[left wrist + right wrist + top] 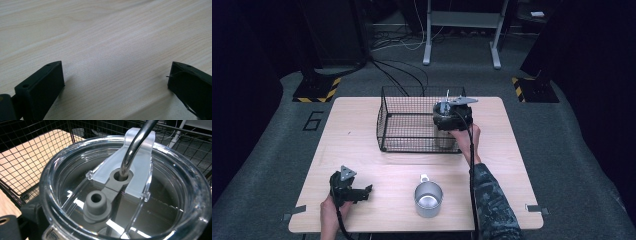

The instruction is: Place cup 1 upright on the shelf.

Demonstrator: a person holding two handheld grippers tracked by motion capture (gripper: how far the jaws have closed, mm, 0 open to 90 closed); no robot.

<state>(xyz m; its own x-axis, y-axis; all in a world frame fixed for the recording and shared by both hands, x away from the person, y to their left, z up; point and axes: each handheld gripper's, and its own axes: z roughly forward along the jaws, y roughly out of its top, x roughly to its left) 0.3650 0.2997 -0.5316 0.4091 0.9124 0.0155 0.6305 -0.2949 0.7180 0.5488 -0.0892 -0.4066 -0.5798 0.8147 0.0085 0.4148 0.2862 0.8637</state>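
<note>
A tumbler (444, 139) with a clear lid (175, 195) and a bent metal straw (136, 142) stands in the front right corner of a black wire basket (384, 120). My right gripper (452, 117) is over that corner, and its jaws hold the tumbler at the lid. In the right gripper view the left jaw lies against the lid's rim and the other jaw is hidden. My left gripper (368, 190) rests low near the table's front left. Its jaws stand wide apart over bare wood, and the left gripper (116, 75) has nothing between them.
A metal mug (428, 200) with a small handle stands upright on the wooden table (512, 150) near the front edge, between my two hands. Basket mesh (37, 135) rises close around the tumbler. Cables and a stand's legs lie on the floor beyond the table.
</note>
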